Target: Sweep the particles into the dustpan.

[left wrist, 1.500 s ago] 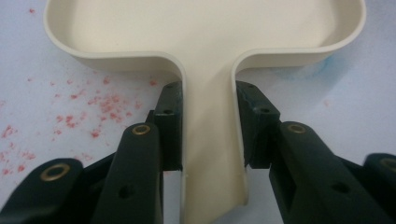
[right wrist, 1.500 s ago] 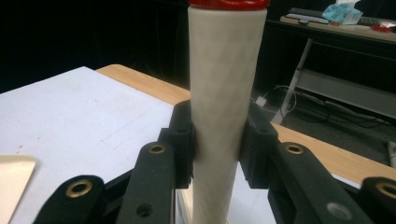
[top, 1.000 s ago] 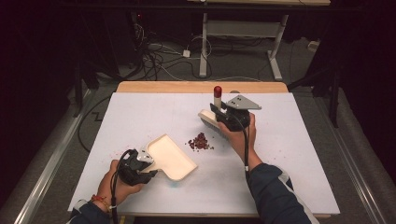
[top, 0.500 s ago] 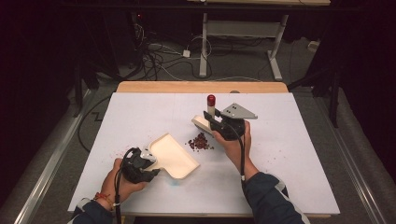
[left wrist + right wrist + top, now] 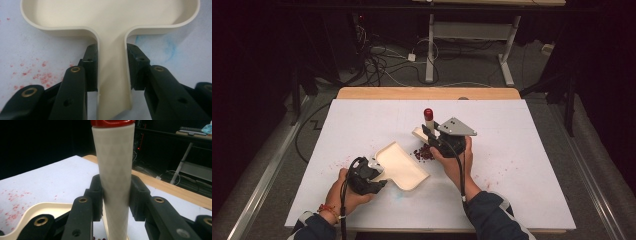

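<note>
Sweeping looks barely begun: the left gripper (image 5: 110, 75) clamps the cream dustpan's (image 5: 402, 165) handle, the right gripper (image 5: 116, 200) clasps the brush (image 5: 115, 182), red crumbs (image 5: 424, 153) seemingly unswept.

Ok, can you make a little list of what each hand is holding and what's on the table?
left gripper: shut on the dustpan's handle
dustpan: cream, lying on the table, open mouth toward the crumbs
right gripper: shut on the brush handle
brush: cream handle with a red tip, head down beside the crumbs
crumbs: small dark red pile between dustpan and brush
table: white top with faint red specks
</note>
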`<state>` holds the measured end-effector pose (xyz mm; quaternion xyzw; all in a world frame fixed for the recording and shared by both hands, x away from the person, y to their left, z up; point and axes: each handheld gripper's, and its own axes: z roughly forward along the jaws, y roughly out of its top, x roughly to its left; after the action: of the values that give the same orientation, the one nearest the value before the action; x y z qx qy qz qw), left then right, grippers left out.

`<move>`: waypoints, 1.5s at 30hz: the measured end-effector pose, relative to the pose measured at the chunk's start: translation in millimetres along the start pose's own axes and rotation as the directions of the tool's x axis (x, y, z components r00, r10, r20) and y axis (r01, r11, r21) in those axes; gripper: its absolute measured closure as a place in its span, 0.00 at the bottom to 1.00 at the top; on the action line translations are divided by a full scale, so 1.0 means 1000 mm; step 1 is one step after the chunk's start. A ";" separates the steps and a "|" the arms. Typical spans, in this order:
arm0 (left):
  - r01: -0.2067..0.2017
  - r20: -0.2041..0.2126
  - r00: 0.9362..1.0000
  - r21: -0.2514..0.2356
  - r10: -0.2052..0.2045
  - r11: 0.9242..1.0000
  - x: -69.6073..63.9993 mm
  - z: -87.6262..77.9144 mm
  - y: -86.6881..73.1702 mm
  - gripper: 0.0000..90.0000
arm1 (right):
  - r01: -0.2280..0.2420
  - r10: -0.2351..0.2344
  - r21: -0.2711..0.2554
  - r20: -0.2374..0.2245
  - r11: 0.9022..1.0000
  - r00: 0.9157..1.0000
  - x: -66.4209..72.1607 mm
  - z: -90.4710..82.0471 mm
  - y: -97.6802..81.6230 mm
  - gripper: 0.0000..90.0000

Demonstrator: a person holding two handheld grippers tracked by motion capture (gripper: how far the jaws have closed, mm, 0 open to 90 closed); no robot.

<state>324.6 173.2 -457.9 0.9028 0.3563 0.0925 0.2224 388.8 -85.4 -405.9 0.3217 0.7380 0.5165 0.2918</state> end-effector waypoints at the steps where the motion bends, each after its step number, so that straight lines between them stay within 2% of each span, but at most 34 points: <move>1: 0.000 -0.001 1.000 0.002 0.000 1.000 -0.001 0.001 0.001 0.71 | 0.001 -0.001 0.004 -0.001 1.000 1.000 0.003 0.000 0.001 0.76; 6: -0.009 0.001 1.000 0.013 0.009 1.000 -0.003 0.005 0.006 0.71 | 0.002 -0.002 -0.002 -0.026 1.000 1.000 0.016 -0.002 0.004 0.77; 8: -0.011 0.002 1.000 0.012 0.011 1.000 -0.005 0.007 0.008 0.71 | 0.007 -0.007 0.005 -0.036 1.000 0.999 0.021 -0.003 0.005 0.77; 10: -0.016 0.001 1.000 0.020 0.016 1.000 -0.006 0.008 0.010 0.71 | 0.033 -0.032 0.009 -0.044 0.999 0.999 0.028 -0.004 0.005 0.77; 12: -0.015 0.002 1.000 0.022 0.015 1.000 -0.008 0.009 0.012 0.71 | 0.030 -0.029 0.009 -0.054 1.000 0.998 0.032 -0.005 0.006 0.77; 20: -0.010 0.008 1.000 0.032 0.010 0.999 -0.007 0.009 0.014 0.71 | 0.028 -0.027 0.005 -0.086 1.000 0.996 0.045 -0.011 0.006 0.77; 29: -0.014 0.013 1.000 0.044 0.013 0.999 -0.005 0.011 0.014 0.71 | 0.053 -0.053 -0.006 -0.103 0.999 0.993 0.054 -0.016 0.008 0.78; 30: -0.015 0.012 1.000 0.045 0.014 0.999 -0.006 0.011 0.014 0.71 | 0.063 -0.063 -0.005 -0.095 0.998 0.993 0.055 -0.016 0.008 0.78; 33: -0.018 0.010 1.000 0.043 0.017 0.999 -0.006 0.011 0.013 0.71 | 0.079 -0.079 -0.005 -0.088 0.997 0.993 0.056 -0.017 0.009 0.78; 35: -0.015 0.012 1.000 0.042 0.014 0.999 -0.006 0.011 0.013 0.71 | 0.071 -0.071 -0.009 -0.088 0.997 0.994 0.054 -0.016 0.009 0.78; 38: -0.015 0.013 1.000 0.044 0.015 0.999 -0.006 0.012 0.012 0.71 | 0.064 -0.065 -0.016 -0.072 0.998 0.995 0.047 -0.018 0.011 0.78; 40: -0.011 0.012 1.000 0.041 0.011 0.999 -0.005 0.012 0.012 0.71 | 0.036 -0.039 -0.049 -0.064 0.998 0.997 0.036 -0.024 0.015 0.78; 45: -0.016 0.010 1.000 0.046 0.016 0.999 -0.006 0.011 0.012 0.71 | 0.028 -0.033 -0.082 -0.056 0.996 0.998 0.026 -0.033 0.020 0.78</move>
<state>331.2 157.7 -462.3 0.9110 0.3499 0.0818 0.2025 350.7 -79.3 -379.8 0.2834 0.7291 0.5507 0.2912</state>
